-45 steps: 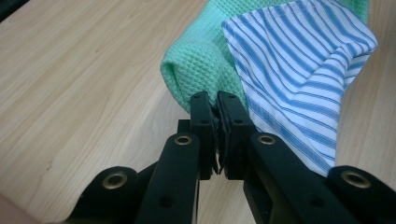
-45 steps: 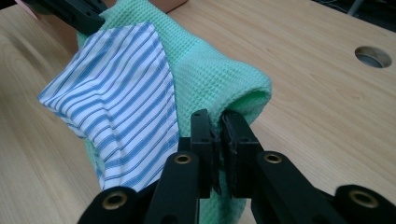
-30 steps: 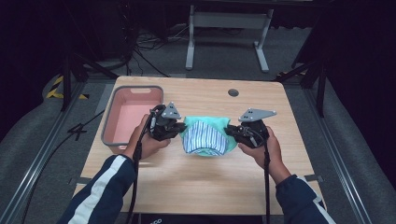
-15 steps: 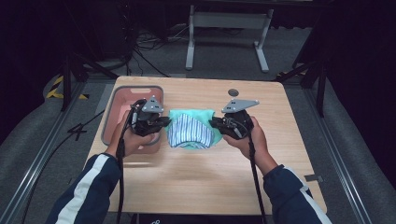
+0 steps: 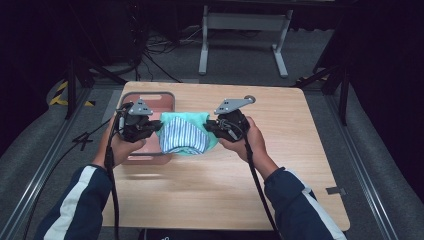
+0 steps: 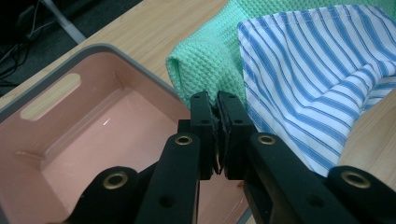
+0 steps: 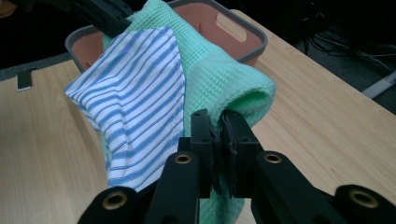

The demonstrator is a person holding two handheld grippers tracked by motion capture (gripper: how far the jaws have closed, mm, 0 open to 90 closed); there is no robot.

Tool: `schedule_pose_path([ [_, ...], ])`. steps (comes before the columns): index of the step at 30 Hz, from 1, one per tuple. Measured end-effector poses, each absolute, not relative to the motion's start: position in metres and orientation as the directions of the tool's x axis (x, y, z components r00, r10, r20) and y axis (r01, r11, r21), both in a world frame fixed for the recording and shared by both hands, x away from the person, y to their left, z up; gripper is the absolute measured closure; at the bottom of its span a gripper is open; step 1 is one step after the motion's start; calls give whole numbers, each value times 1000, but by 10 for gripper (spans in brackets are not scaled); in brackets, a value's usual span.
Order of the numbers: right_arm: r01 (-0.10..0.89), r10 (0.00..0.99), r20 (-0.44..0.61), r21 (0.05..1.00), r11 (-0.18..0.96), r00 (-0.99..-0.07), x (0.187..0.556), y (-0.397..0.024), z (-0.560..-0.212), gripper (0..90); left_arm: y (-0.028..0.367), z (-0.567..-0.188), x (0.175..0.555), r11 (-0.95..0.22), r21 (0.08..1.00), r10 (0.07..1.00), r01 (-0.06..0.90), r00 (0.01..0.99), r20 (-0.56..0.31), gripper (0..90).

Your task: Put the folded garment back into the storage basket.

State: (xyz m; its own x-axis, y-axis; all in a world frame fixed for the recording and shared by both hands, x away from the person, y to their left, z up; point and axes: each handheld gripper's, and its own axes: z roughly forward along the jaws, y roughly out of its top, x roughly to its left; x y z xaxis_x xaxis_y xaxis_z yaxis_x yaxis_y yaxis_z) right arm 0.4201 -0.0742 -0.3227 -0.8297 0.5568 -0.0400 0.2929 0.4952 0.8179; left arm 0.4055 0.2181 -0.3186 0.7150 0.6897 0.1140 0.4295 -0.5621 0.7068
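Two cloths, green [image 5: 195, 120] and striped [image 5: 182, 136], pinched between both grippers' closed jaws; one bin [image 5: 155, 97].

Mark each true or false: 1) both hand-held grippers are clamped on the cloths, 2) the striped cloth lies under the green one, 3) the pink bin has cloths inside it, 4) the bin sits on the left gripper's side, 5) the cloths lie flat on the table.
1) True: the left hand-held gripper and the right hand-held gripper are each shut on the cloths' edges.
2) False: the striped cloth lies on top of the green cloth.
3) False: the pink bin shows a bare floor.
4) True.
5) False: they hang slung between the two grippers above the table.
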Motion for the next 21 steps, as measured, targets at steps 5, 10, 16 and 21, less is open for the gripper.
schedule_pose_path([
  [5, 287, 549, -39, 821, 494, -835, 424, -63, -320, 838, 229, -315, 405, -551, 711, 703, 438, 702, 112, 857],
  [10, 284, 543, -39, 820, 497, -839, 427, -51, -318, 838, 238, -311, 405, -543, 712, 717, 445, 687, 118, 857],
  [16, 273, 527, -43, 818, 506, -849, 432, -33, -317, 839, 252, -310, 404, -526, 713, 738, 463, 665, 113, 857],
  [21, 272, 518, -36, 819, 506, -854, 436, -21, -317, 839, 264, -309, 405, -523, 711, 752, 470, 648, 124, 858],
])
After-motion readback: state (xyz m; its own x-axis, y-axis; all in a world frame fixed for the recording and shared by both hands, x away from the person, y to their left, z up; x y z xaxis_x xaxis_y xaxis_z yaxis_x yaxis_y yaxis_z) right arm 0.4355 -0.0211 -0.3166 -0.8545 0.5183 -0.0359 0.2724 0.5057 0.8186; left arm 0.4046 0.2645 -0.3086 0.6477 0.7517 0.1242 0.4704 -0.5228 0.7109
